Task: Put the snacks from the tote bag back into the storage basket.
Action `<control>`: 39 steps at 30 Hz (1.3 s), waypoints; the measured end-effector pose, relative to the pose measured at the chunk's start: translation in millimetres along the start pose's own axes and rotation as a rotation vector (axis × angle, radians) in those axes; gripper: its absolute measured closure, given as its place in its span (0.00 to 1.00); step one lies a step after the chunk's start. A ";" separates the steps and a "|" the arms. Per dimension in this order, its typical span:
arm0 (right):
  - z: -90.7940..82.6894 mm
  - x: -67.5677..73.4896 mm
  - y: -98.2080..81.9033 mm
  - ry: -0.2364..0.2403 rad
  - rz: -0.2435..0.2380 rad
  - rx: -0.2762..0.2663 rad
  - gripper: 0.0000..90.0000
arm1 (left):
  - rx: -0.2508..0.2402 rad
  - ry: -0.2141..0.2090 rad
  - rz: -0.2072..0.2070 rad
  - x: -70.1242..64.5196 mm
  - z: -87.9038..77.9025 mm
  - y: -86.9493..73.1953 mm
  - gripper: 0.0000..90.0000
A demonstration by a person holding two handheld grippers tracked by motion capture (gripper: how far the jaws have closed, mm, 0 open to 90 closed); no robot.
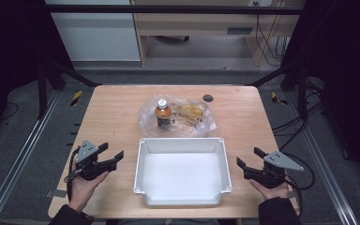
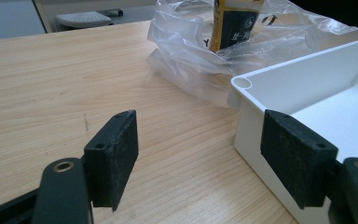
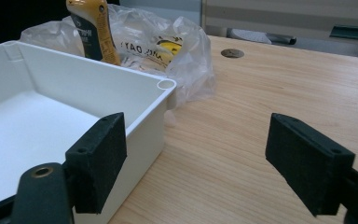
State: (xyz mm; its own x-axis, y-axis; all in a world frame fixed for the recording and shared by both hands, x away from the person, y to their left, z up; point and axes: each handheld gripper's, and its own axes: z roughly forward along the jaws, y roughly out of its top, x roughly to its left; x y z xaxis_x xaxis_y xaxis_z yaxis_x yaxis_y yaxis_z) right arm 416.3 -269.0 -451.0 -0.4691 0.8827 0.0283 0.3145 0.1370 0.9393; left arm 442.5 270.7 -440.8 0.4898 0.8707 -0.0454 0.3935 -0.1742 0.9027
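A white plastic bin [image 1: 182, 145] stands empty at the front middle of the wooden table; its rim shows as the bin [image 2: 279, 70] and the bin [image 3: 88, 63] in the gripper views. Behind it lies a clear plastic bag [image 1: 194, 123] with an upright amber bottle [image 1: 163, 114] and yellow-printed items inside. The bottle [image 2: 235, 21] and the bottle [image 3: 93, 30] rise past the bin's far wall. My left gripper [image 1: 112, 151] rests left of the bin, open and holding nothing. My right gripper [image 1: 249, 157] rests right of the bin, open too.
A small dark round cap [image 1: 208, 98] sits in the tabletop near the far edge, also seen as the cap [image 3: 232, 53]. Bare wood [image 2: 51, 93] stretches left of the bag. Dark frame posts and floor cables surround the table.
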 end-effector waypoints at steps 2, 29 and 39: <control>-0.4 0.2 -0.6 0.004 0.001 0.006 0.23 | 0.001 0.001 0.000 -0.9 0.3 0.2 0.30; 0.6 1.1 -0.7 0.000 0.004 0.016 0.23 | -0.020 -0.031 -0.002 -13.7 3.9 10.8 0.30; 0.3 0.5 0.1 -0.001 0.007 0.014 0.22 | -0.021 -0.045 0.005 -18.6 8.0 19.2 0.30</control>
State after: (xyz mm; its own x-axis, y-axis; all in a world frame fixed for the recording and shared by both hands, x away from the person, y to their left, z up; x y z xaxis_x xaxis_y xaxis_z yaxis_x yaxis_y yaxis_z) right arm 416.4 -268.3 -451.0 -0.4658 0.8842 0.0344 0.3290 0.1370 0.9343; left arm 447.1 247.5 -426.1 0.5260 0.8483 -0.0600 0.3746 -0.1678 0.9118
